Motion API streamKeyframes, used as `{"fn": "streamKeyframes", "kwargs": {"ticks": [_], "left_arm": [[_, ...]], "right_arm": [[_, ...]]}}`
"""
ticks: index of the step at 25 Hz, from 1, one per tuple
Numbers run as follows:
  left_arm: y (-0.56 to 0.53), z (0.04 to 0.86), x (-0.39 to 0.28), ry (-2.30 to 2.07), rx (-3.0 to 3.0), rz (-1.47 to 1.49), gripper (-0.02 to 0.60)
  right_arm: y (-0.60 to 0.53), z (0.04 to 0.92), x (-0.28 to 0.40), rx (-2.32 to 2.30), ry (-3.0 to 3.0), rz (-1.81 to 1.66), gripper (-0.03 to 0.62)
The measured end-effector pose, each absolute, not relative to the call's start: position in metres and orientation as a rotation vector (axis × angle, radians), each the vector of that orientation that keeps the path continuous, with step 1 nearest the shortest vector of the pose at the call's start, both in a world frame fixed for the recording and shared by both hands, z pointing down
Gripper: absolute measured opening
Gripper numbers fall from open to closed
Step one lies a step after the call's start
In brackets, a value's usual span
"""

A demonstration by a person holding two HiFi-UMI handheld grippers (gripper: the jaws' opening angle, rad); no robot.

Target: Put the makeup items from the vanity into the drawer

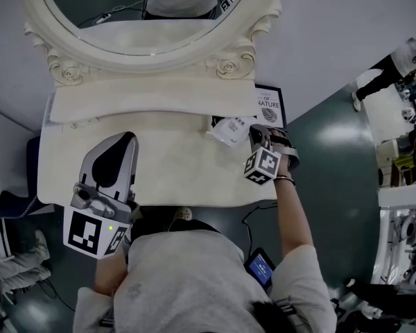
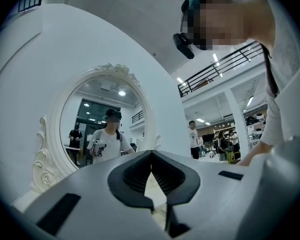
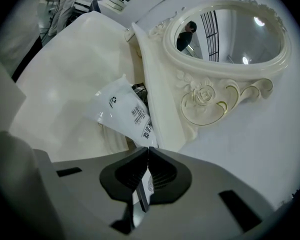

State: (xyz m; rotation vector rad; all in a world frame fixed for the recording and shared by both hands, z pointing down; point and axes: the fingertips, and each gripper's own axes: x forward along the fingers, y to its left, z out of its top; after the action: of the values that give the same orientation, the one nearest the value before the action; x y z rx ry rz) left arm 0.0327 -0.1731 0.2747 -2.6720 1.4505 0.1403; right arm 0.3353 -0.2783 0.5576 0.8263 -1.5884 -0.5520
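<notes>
The task is judged to be at an early stage: no open drawer is seen in any view, and the one makeup item that can be made out, a white packet (image 1: 230, 129), is not yet stowed. The packet is found at the right rear corner of the vanity (image 1: 166, 172), just in front of the raised back ledge (image 1: 152, 92) and near a black-framed sign (image 1: 268, 106). It is pinched by its near edge between the jaws of the right gripper (image 1: 255, 136), which are shown in the right gripper view pressed tight on the thin material. Whether it is lifted clear of the top or rests on it cannot be told for certain. The left gripper (image 1: 125, 141) is held over the left half of the vanity top, its jaws pressed together with nothing between them. The packet is seen as a flat, glossy white pouch with small dark print and a recycling mark, slightly crumpled, and is expected to be light and limp. Something dark is glimpsed beneath it, possibly another item. The packet is yet to be carried to the drawer and released there.
</notes>
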Motion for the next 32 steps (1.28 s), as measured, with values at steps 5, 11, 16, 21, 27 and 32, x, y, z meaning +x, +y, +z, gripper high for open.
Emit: {"fn": "streamKeyframes", "kwargs": {"ticks": [5, 11, 16, 21, 27, 32], "left_arm": [[-0.174, 0.276, 0.031, 1.465, -2.664, 0.134, 0.015], [-0.178, 0.276, 0.034, 1.454, -2.674, 0.129, 0.015], [-0.180, 0.276, 0.042, 1.432, -2.683, 0.124, 0.015], [-0.181, 0.274, 0.043, 1.422, -2.678, 0.120, 0.015], [-0.179, 0.273, 0.037, 1.433, -2.665, 0.123, 0.015], [-0.174, 0.272, 0.033, 1.439, -2.663, 0.129, 0.015]], "right_arm": [[-0.278, 0.555, 0.343, 0.897, -1.613, -0.558, 0.020], [-0.268, 0.557, 0.358, 0.986, -1.670, -0.447, 0.021], [-0.267, 0.545, 0.359, 1.102, -1.725, -0.416, 0.021], [-0.265, 0.520, 0.362, 1.215, -1.761, -0.415, 0.021], [-0.248, 0.487, 0.348, 1.330, -1.889, -0.350, 0.021], [-0.234, 0.461, 0.321, 1.382, -2.046, -0.265, 0.020]]}}
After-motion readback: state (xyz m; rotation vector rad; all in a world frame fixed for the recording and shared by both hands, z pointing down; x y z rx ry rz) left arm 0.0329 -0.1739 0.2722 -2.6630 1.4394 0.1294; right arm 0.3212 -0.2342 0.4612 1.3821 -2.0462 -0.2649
